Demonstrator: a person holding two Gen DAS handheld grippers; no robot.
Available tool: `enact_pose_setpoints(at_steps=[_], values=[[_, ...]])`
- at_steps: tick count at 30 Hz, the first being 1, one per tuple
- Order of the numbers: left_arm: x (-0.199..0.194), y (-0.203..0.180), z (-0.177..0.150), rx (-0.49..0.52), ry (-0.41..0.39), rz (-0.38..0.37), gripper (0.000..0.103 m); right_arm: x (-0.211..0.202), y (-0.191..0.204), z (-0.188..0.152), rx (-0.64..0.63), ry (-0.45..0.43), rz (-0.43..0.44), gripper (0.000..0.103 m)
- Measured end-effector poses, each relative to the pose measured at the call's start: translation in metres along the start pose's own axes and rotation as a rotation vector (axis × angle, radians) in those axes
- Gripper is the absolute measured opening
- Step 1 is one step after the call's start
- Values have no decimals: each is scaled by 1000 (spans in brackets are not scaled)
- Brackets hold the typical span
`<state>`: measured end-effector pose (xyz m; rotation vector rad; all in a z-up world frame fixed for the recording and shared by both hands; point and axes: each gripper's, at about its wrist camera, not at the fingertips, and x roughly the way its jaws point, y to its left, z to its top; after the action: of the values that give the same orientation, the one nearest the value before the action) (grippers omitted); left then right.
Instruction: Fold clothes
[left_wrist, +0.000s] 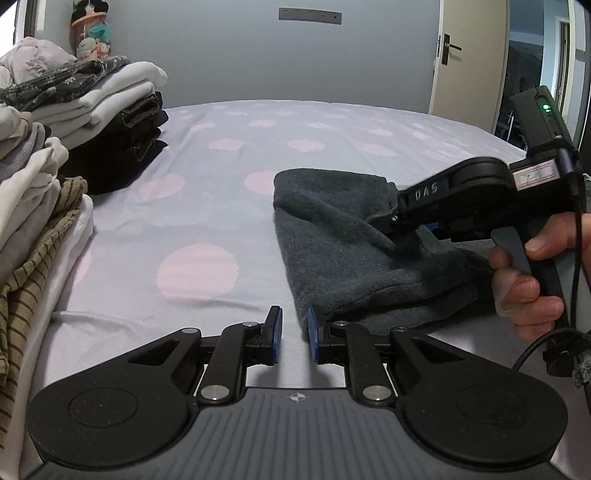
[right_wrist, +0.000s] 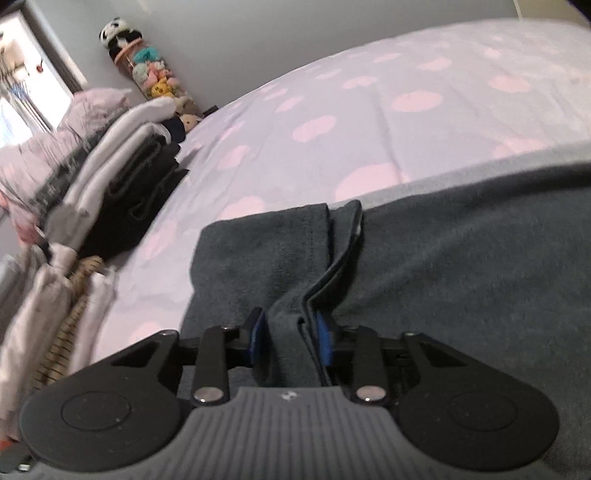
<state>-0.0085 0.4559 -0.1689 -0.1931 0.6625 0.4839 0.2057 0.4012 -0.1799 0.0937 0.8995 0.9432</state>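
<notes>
The dark grey garment (left_wrist: 351, 240) is half-folded on the bed (left_wrist: 221, 166), right hand-held gripper (right_wrist: 290, 334) clamped on its bunched edge, left hand-held gripper (left_wrist: 294, 334) empty and slightly parted beside the near corner, so I'd pull taut before folding.

The bed (left_wrist: 229, 155) stretches out ahead of me, covered in a pale lilac sheet scattered with big, soft pink dots (left_wrist: 197, 273). The sheet lies mostly smooth, with a few shallow creases near me. Behind the bed stands a plain grey-blue wall (left_wrist: 221, 55), with a long grey plate (left_wrist: 309, 15) fixed high on it. To my right a cream door (left_wrist: 472, 55) with a dark lever handle (left_wrist: 448, 46) stands open onto another room (left_wrist: 532, 74). In the far left corner a column of soft toys (left_wrist: 92, 37) rises, topped by a panda (right_wrist: 116, 35). A bright window (right_wrist: 22, 92) lies further left.
</notes>
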Motion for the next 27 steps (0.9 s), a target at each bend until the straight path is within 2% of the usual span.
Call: enact_pose_setpoints(at_steps=[3, 7, 9, 15, 21, 27], values=[[-1, 3, 1, -13, -9, 12, 18, -1, 3, 2, -13, -11, -25, 11], [-5, 6, 2, -29, -16, 16, 18, -26, 6, 17, -37, -63, -19, 9], [-9, 3, 1, -23, -16, 8, 18, -42, 7, 32, -41, -71, -9, 9], [-15, -18, 6, 25, 14, -34, 18, -101, 1, 87, -91, -111, -65, 9], [-21, -48, 25, 59, 21, -55, 20, -174, -35, 140, -157, -152, -187, 9], [-17, -94, 53, 97, 12, -95, 23, -245, -94, 185, -152, -189, -293, 9]])
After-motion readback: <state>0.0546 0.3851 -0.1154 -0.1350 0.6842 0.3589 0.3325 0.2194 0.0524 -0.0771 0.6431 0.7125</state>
